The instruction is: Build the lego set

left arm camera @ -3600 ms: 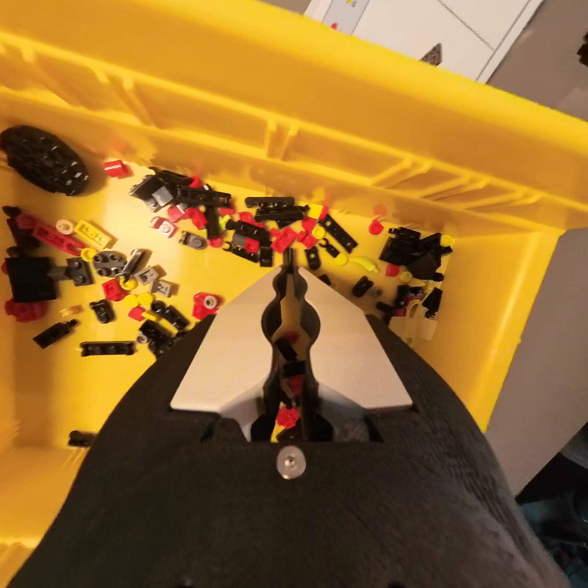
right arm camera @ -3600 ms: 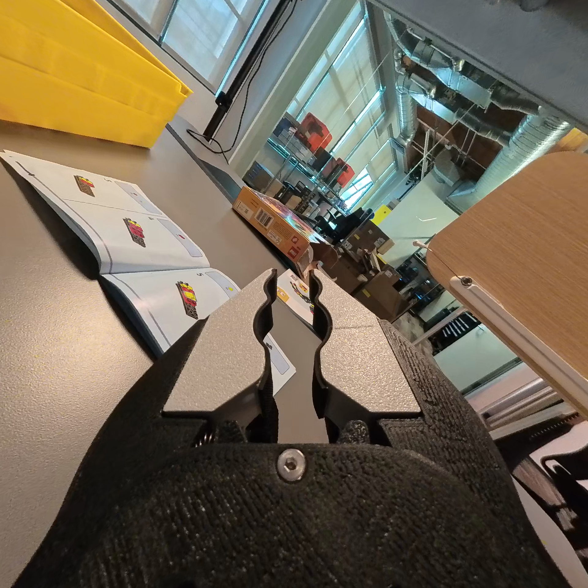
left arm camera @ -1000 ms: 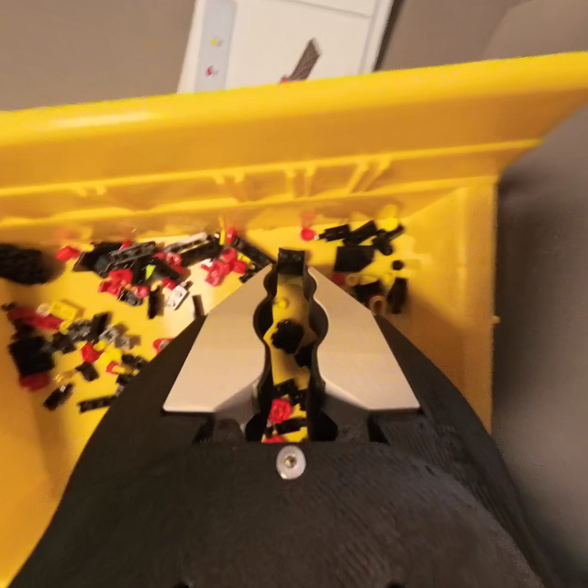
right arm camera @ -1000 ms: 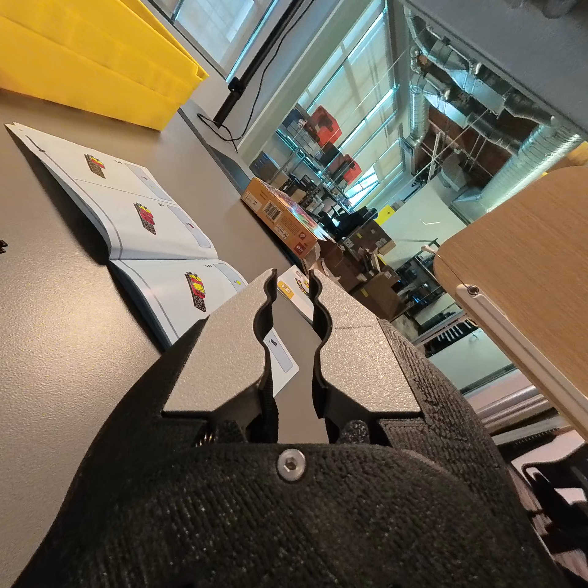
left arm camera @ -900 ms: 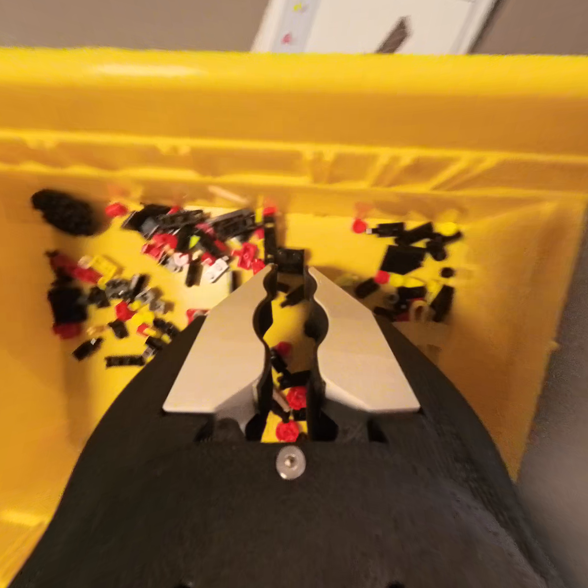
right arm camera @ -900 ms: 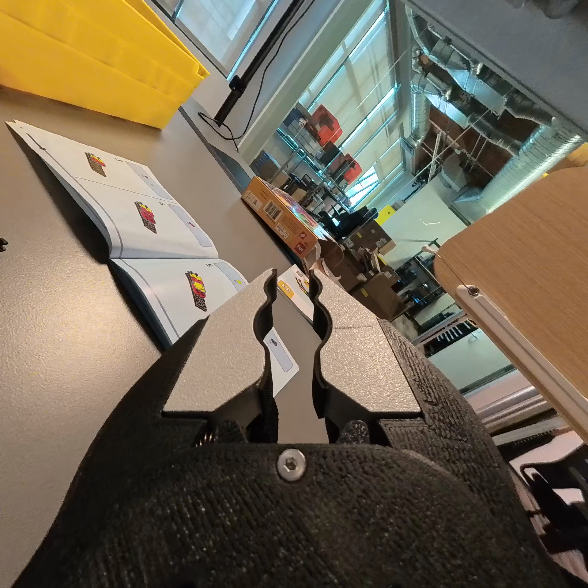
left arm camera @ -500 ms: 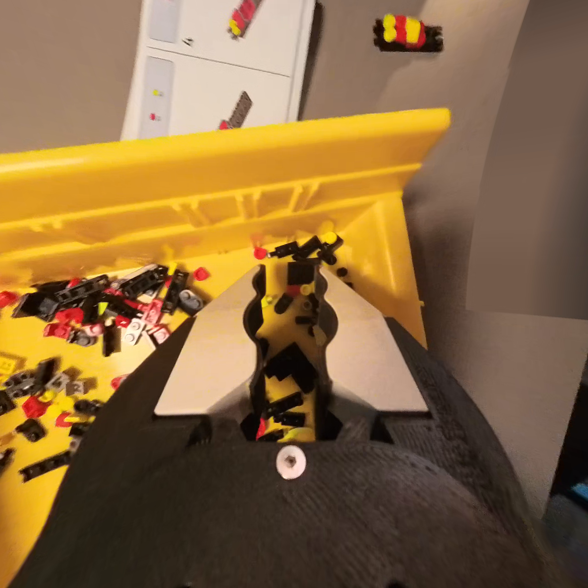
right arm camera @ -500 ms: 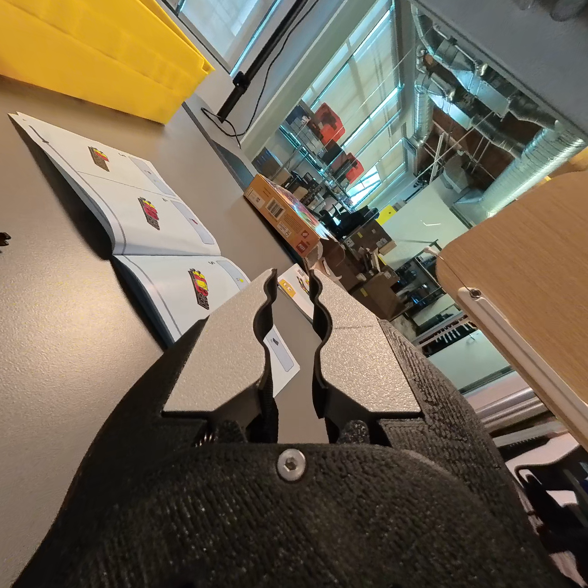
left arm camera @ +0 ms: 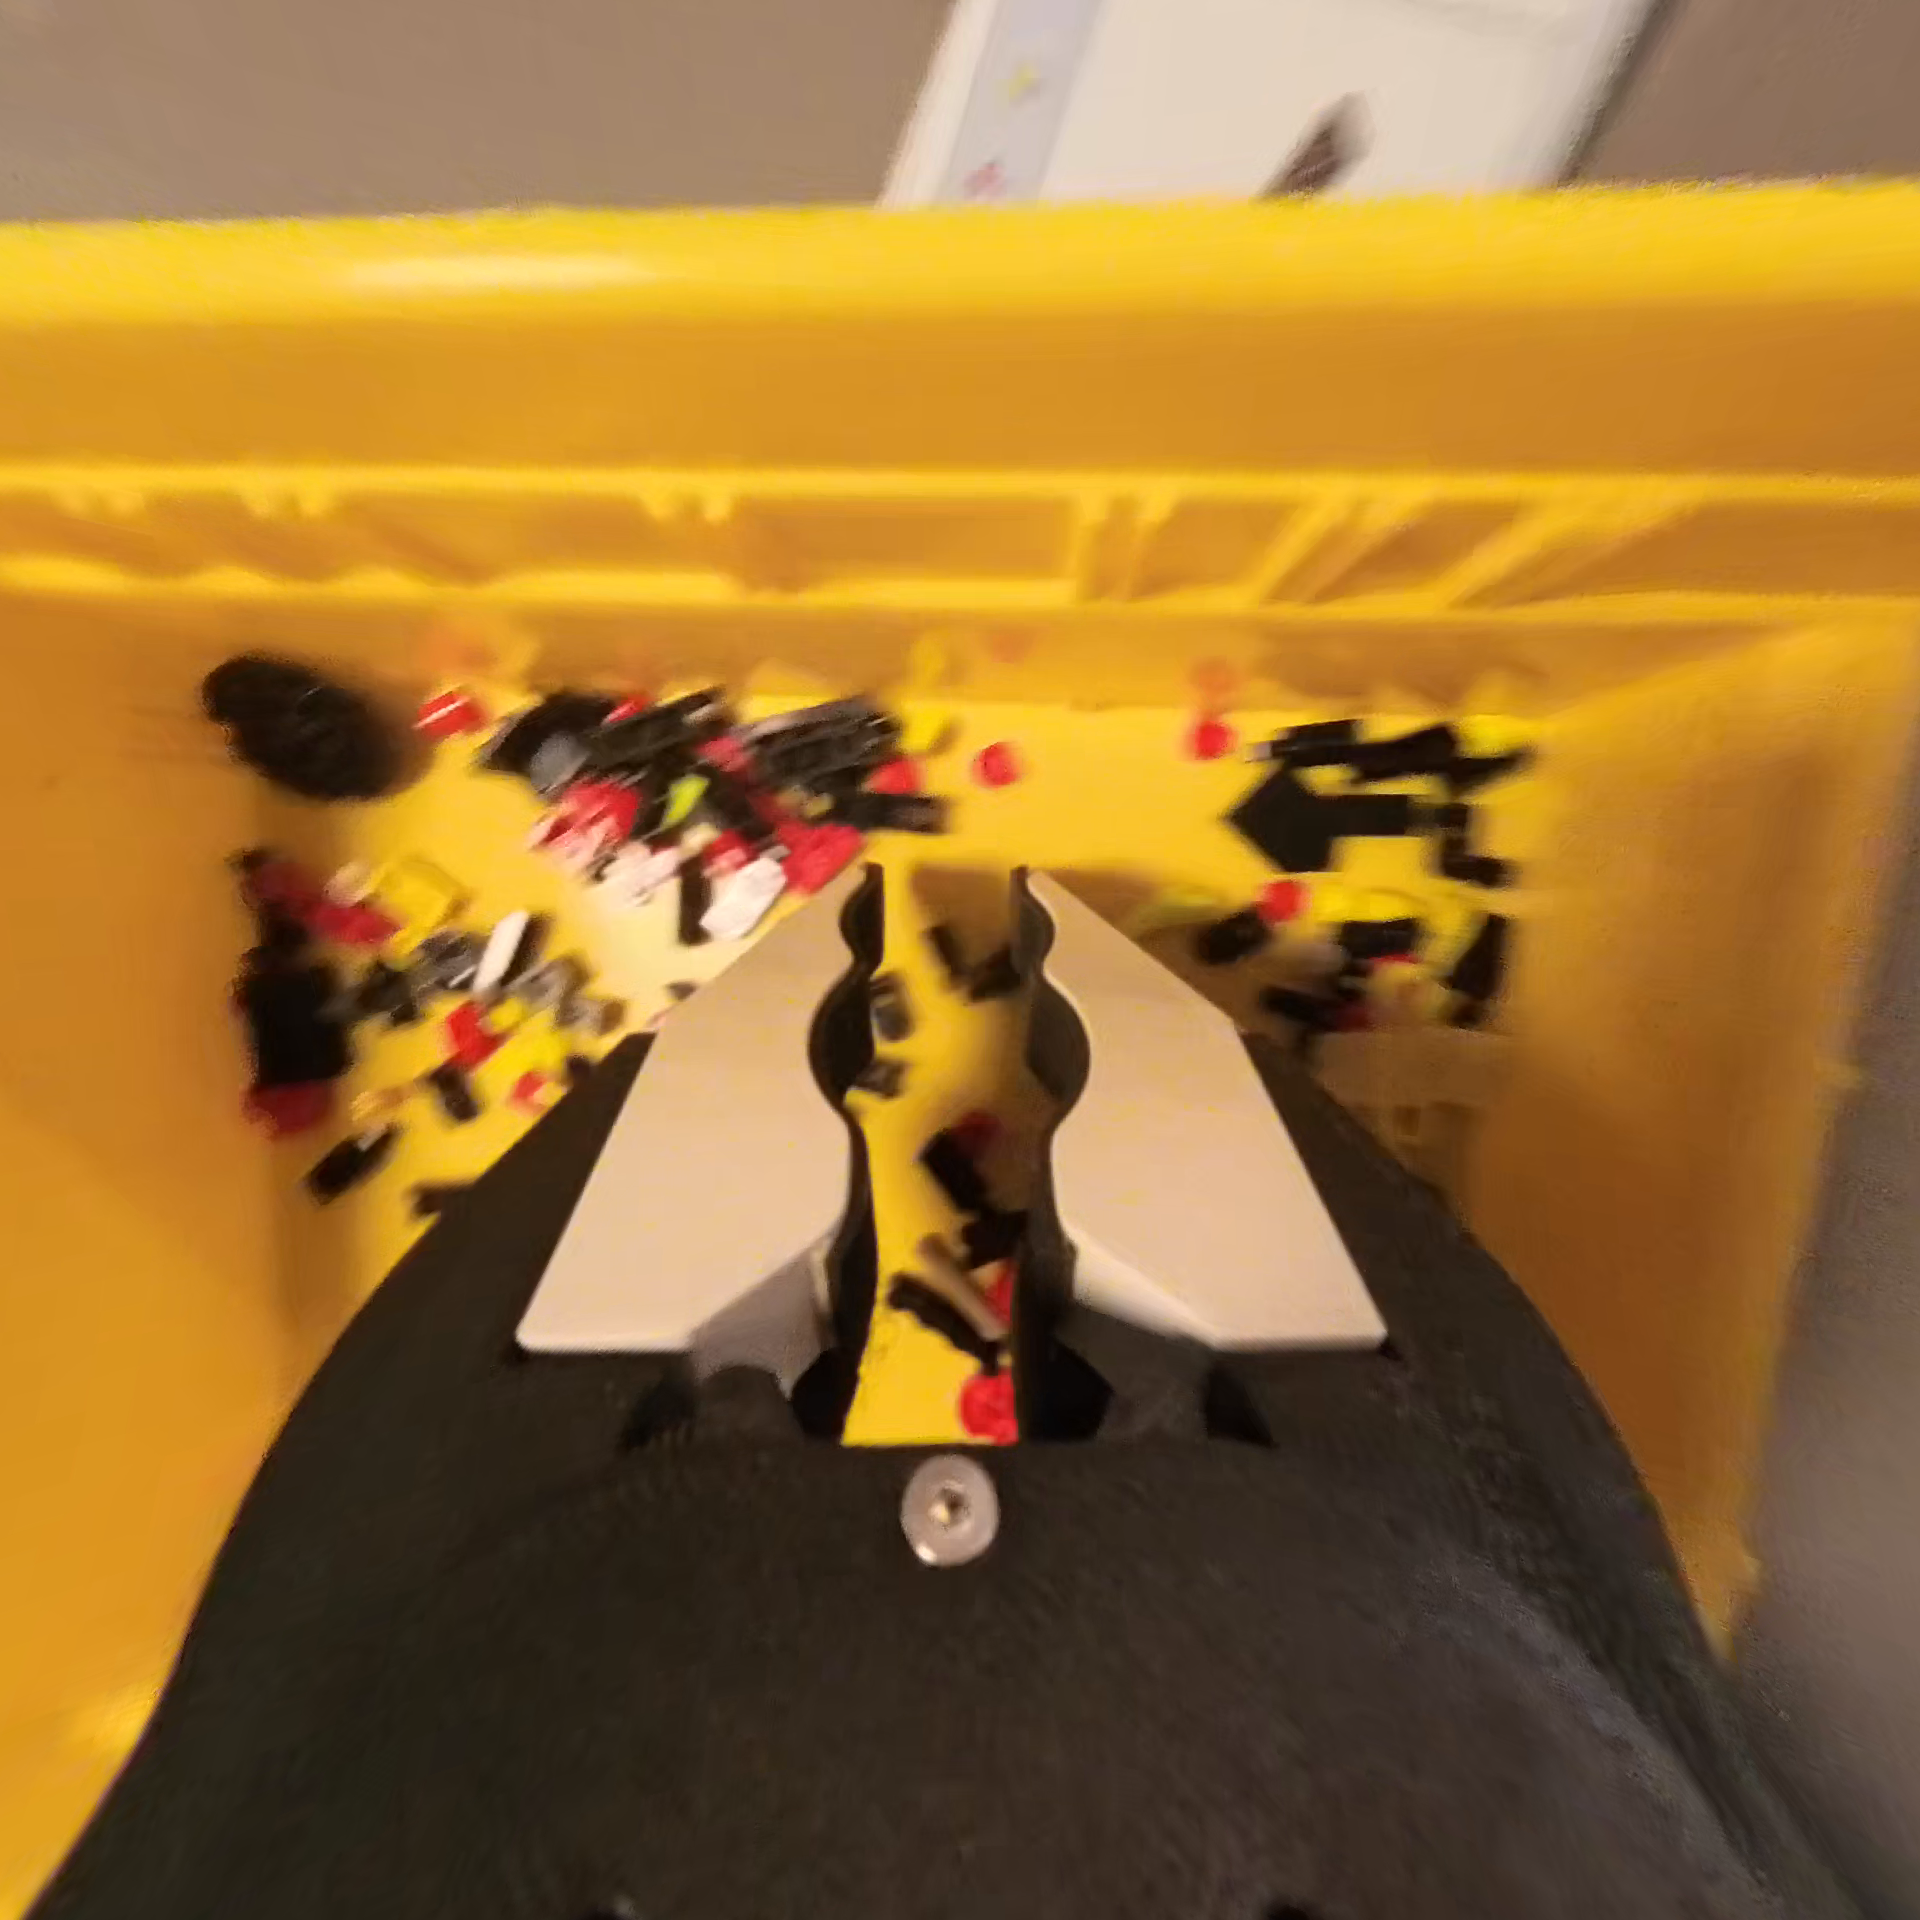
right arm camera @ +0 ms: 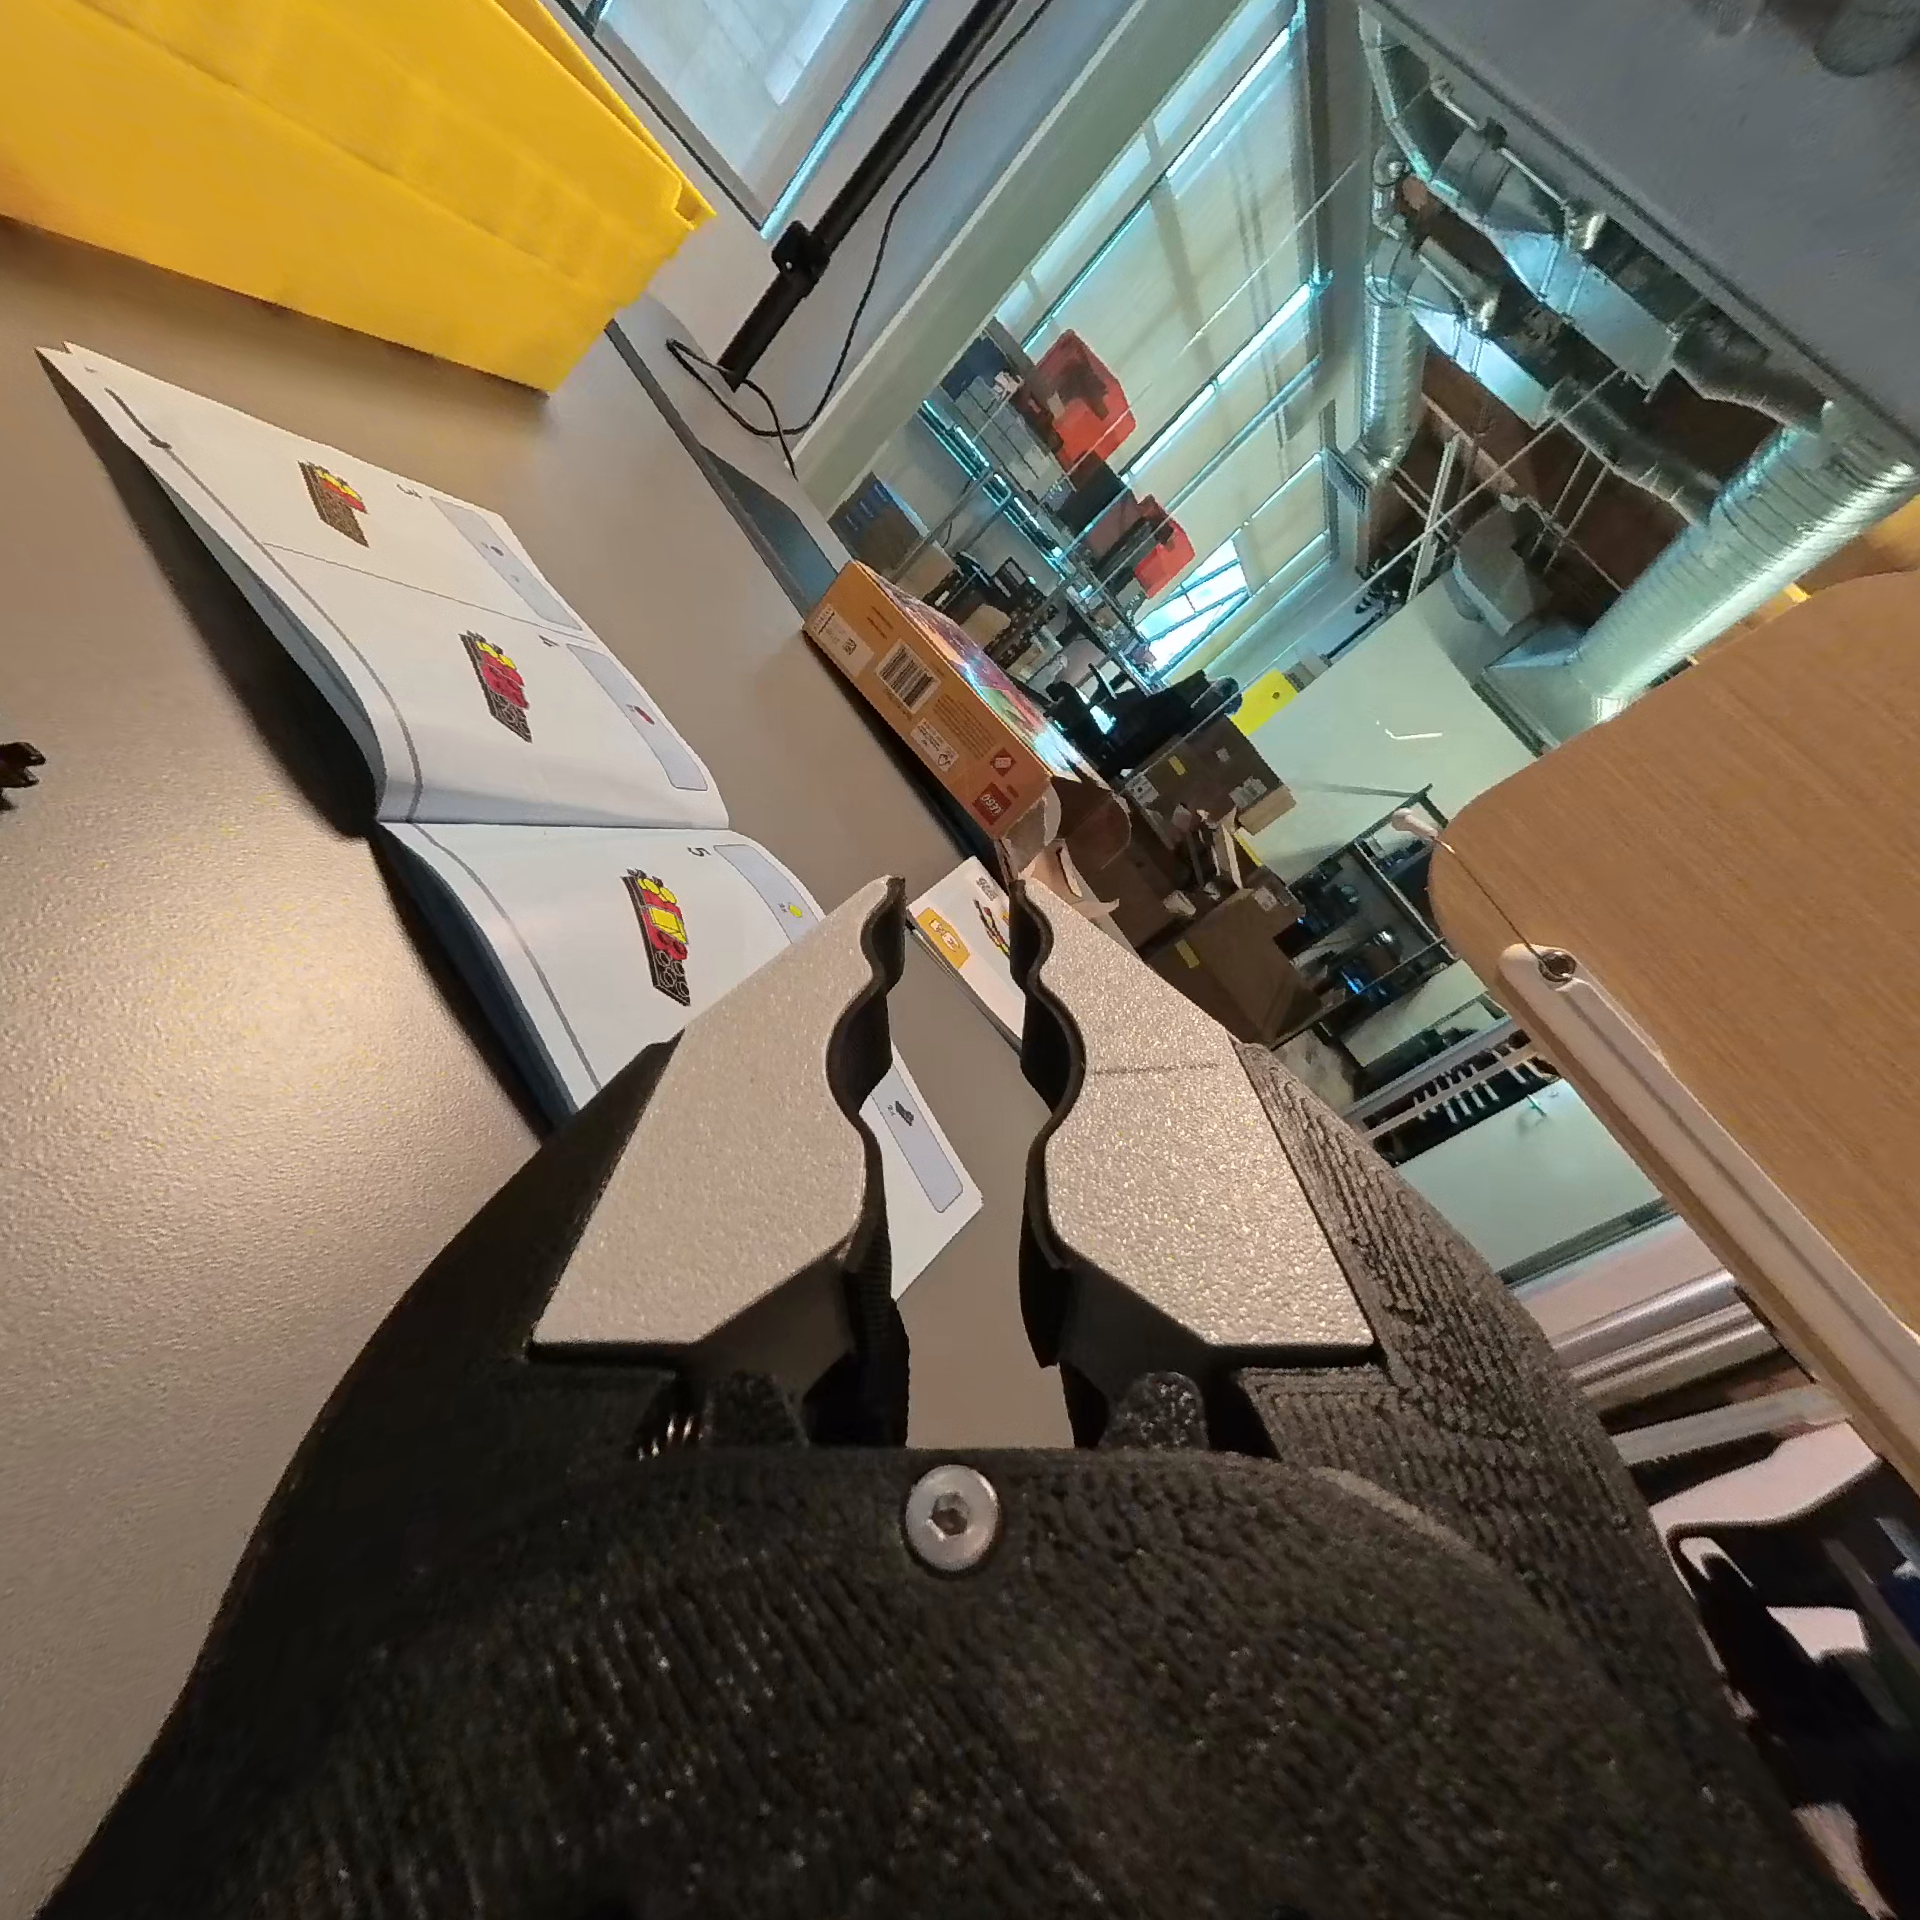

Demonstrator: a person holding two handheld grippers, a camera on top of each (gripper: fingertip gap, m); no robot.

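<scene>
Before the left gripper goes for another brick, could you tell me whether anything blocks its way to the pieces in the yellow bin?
Nothing visible does: the left gripper is open above the loose pieces inside the yellow bin.

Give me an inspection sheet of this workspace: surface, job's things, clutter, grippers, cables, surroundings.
Surface: grey table, mostly bare.
Job's things: loose lego pieces in the yellow bin; open instruction booklet on the table; orange set box beyond it.
Clutter: a small black piece at the table's left edge.
Grippers: left hand-held gripper open over the bin, empty; right hand-held gripper open, empty, low over the table.
Cables: black cable trailing from a black stand.
Surroundings: windows, shelving, ceiling ducts, wooden tabletop.
</scene>
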